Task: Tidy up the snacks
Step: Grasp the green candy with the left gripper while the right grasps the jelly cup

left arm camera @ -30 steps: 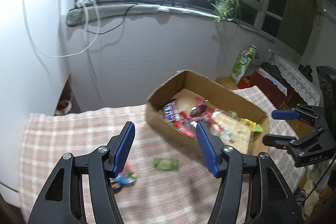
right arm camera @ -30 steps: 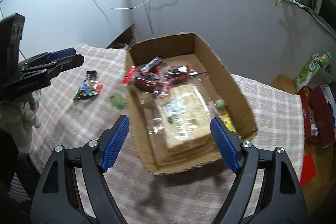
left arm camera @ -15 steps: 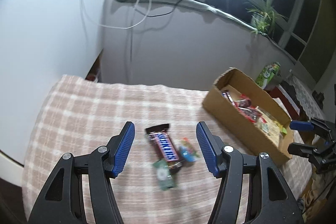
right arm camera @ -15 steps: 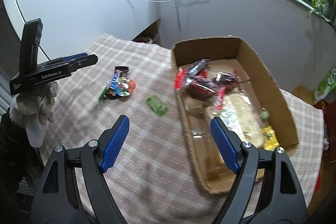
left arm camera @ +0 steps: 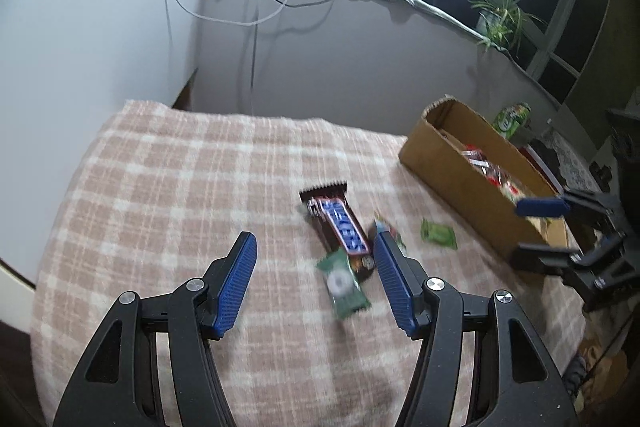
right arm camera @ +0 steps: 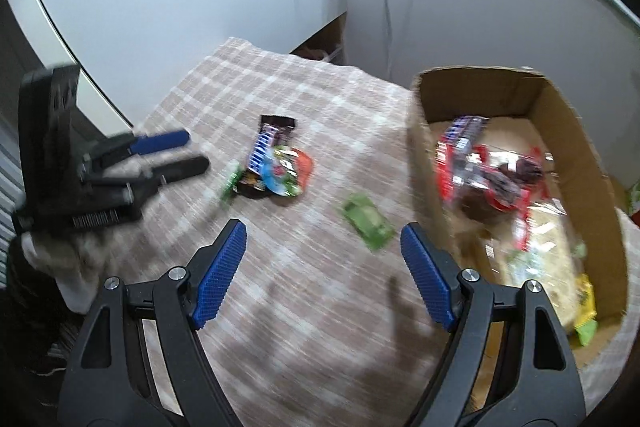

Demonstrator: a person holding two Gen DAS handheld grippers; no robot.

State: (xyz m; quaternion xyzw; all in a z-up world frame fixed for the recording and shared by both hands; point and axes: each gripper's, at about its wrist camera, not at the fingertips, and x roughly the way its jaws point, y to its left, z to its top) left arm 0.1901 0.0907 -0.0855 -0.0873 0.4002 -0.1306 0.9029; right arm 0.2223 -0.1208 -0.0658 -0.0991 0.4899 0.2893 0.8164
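Two grippers, both spread with nothing between their blue pads: our left gripper (left arm camera: 316, 281) hangs over a Snickers bar (left arm camera: 338, 225) and a green wrapped candy (left arm camera: 343, 283) on the plaid cloth (left arm camera: 168, 195). Our right gripper (right arm camera: 323, 275) hangs near another green candy (right arm camera: 367, 221), beside the cardboard box (right arm camera: 430, 163) of snacks.

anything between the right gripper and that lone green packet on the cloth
Nothing visible. The right gripper is open above bare checked cloth, and the green packet lies flat just ahead of it, clear of the cardboard box.
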